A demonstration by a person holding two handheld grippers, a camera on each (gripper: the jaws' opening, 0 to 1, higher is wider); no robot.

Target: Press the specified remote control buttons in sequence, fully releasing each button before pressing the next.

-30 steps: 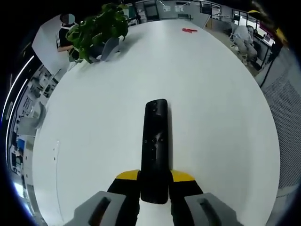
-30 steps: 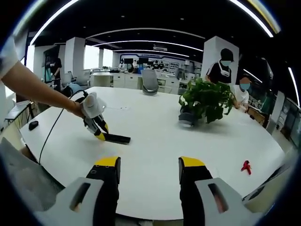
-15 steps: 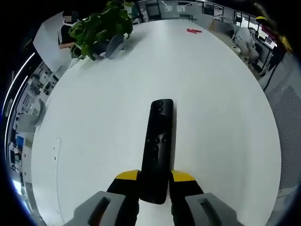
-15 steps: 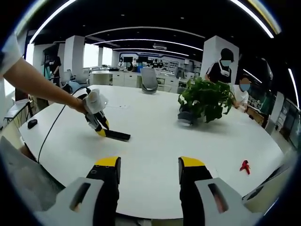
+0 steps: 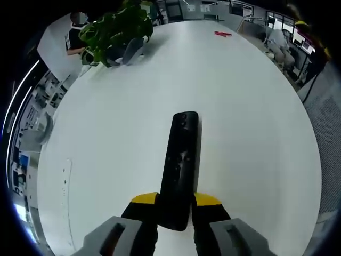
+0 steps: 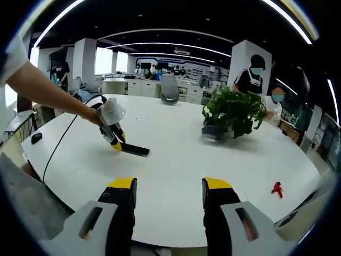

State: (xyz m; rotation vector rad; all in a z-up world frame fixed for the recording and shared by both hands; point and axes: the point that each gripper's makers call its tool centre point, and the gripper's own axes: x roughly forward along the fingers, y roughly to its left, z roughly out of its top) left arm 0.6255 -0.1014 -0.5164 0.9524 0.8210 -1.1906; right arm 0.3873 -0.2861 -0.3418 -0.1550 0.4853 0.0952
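The black remote control point(image 5: 181, 160) sits clamped at its near end between the yellow-tipped jaws of your left hand-held gripper point(image 5: 176, 201), its button face up, above the white surface point(image 5: 250, 117). In the right gripper view, that remote point(image 6: 136, 150) juts from the left hand-held gripper point(image 6: 114, 140), which your hand point(image 6: 96, 116) holds. Your right hand-held gripper point(image 6: 169, 186) hovers with jaws spread, empty. A potted plant point(image 6: 233, 114) and a small red object point(image 6: 276, 188) rest farther off.
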